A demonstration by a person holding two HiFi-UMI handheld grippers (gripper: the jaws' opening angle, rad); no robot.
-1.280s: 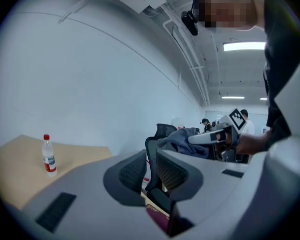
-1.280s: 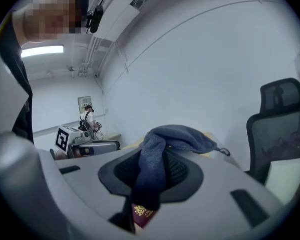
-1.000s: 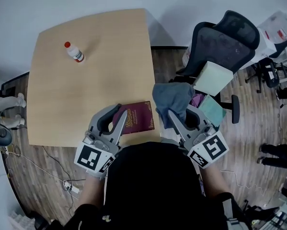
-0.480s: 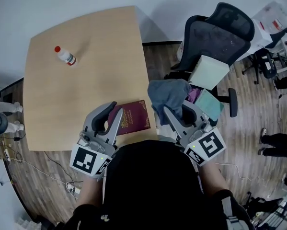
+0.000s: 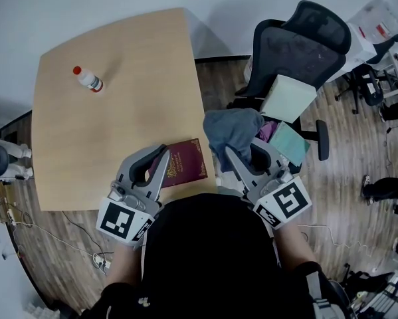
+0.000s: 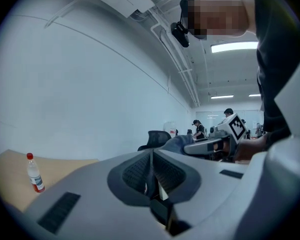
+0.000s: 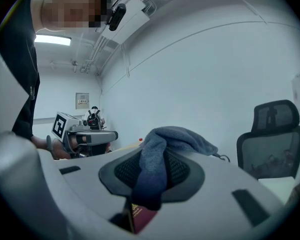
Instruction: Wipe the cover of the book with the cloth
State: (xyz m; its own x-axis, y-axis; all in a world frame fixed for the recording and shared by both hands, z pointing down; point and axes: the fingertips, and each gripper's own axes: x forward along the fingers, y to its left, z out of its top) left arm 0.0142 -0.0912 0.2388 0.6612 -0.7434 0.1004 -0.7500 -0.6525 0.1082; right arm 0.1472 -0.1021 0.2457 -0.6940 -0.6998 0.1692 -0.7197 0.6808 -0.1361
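A dark red book (image 5: 185, 163) lies at the near edge of the wooden table (image 5: 105, 111). My left gripper (image 5: 165, 161) is at the book's left edge. Its jaws have just been closing, and in the left gripper view (image 6: 151, 160) they pinch the thin edge of the book (image 6: 162, 193). My right gripper (image 5: 228, 153) hangs just right of the book, beyond the table's edge, shut on a grey-blue cloth (image 5: 235, 133). In the right gripper view the cloth (image 7: 162, 149) drapes over the jaws (image 7: 152, 170), with the book (image 7: 139, 216) below them.
A small bottle with a red cap (image 5: 88, 79) stands at the table's far left. A black office chair (image 5: 305, 45) sits right of the table, with a pale box (image 5: 288, 102) and other items on its seat. People stand in the background.
The left gripper's jaws have drawn together on the book's left edge. The right gripper keeps hold of the cloth in about the same place. The head view shifted slightly.
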